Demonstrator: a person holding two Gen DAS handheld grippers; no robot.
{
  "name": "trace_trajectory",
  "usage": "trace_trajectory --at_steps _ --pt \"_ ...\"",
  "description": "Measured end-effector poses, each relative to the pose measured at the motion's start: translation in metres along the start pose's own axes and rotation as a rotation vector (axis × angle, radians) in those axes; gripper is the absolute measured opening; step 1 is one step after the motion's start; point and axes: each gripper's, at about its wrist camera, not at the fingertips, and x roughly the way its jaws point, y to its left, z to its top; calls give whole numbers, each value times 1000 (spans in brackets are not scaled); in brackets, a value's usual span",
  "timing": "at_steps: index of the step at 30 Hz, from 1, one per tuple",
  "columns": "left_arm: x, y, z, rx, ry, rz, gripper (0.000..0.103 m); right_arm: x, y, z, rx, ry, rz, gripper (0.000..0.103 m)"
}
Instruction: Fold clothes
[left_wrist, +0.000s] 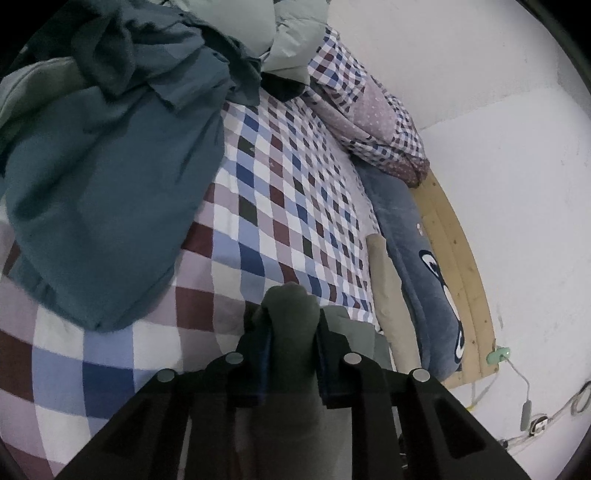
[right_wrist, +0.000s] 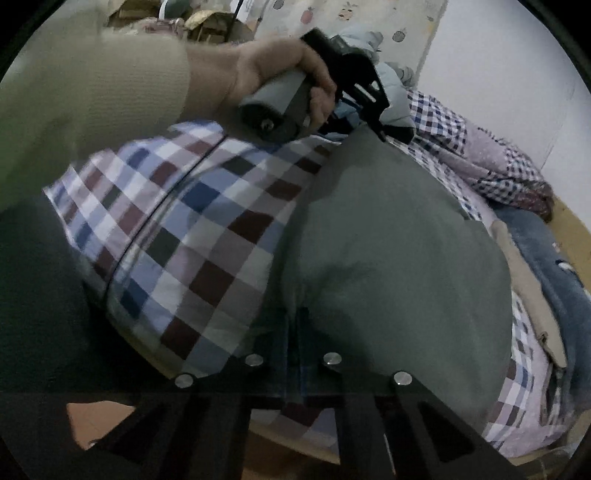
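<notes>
A bed covered in a checked blue, maroon and white quilt (left_wrist: 280, 192) meets a white wall (left_wrist: 498, 147). Left gripper (left_wrist: 291, 332) and right gripper (right_wrist: 295, 354) each have jaws clamped on the grey-green cloth garment (right_wrist: 399, 258) spread over the quilt; a teal clothes heap (left_wrist: 103, 177) lies beyond.

Olive-green garment (right_wrist: 391, 251), teal clothes (left_wrist: 110, 177), blue-maroon-white checked bedspread (left_wrist: 280, 192)
</notes>
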Motion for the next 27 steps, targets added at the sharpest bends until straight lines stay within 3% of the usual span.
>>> trace_trajectory --at_steps 8,12,14,15,16,19,23,27 --pt "7 12 1 -38 14 2 19 -7 -19 2 49 53 130 1" --pt "5 11 2 -22 17 36 31 -17 -45 8 102 69 230 6" --pt "4 8 2 -3 6 68 40 -25 -67 14 128 64 271 17" --pt "3 8 2 3 -3 78 48 -29 -82 17 145 53 278 21" --pt "1 8 3 5 -14 91 51 -33 -96 20 162 41 285 30" --pt "-6 8 4 -3 -45 111 60 -43 -141 26 238 -4 291 42" --pt "-10 8 5 -11 -64 109 67 -54 -202 33 347 -66 291 45" --pt "-12 5 4 7 -61 120 67 -33 -245 44 428 -99 252 45"
